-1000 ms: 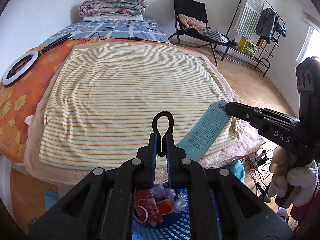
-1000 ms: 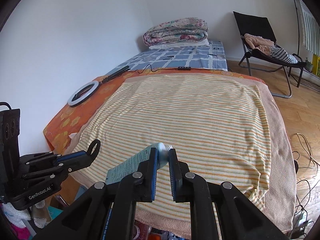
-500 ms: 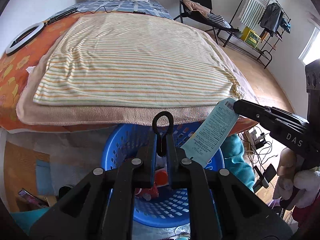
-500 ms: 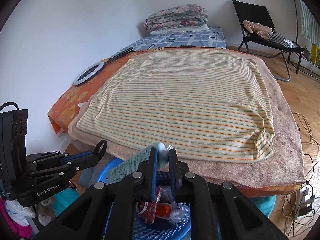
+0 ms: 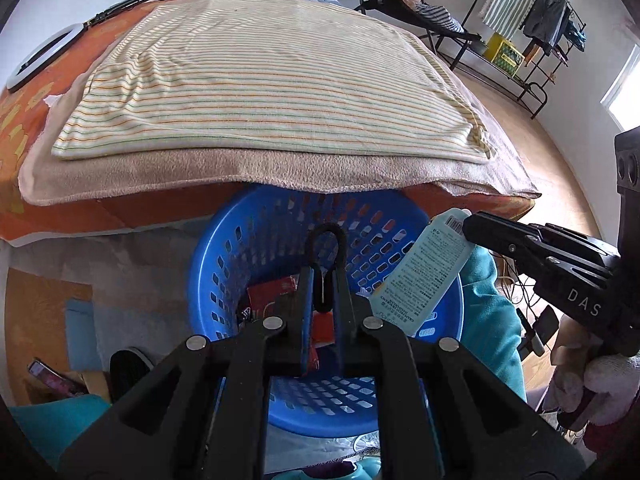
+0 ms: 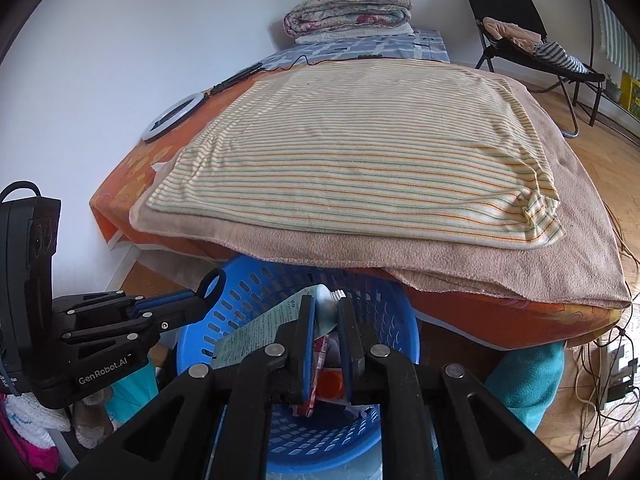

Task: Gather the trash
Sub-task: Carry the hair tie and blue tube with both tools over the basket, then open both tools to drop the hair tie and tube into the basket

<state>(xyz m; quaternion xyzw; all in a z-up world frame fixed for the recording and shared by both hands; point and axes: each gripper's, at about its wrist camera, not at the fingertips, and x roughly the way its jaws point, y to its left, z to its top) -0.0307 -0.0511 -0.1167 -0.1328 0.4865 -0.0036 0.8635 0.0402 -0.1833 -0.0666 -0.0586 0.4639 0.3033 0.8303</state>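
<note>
Since a second ago the blue basket point(image 5: 224, 248) has risen into the middle of both views, and the bed point(image 5: 256, 80) has slid toward the top. Trash in the basket sits partly hidden behind the fingers. The left gripper point(image 5: 325, 276) is clamped on a black loop point(image 5: 326, 236). The right gripper point(image 6: 325, 312) is clamped on a pale blue tube point(image 5: 424, 272), held over the basket's right rim.

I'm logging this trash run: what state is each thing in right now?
Left gripper: shut on black loop.
Right gripper: shut on pale tube, over the basket.
Blue basket: upright, open-topped, wrappers inside.
Striped blanket: spread flat on bed.
</note>
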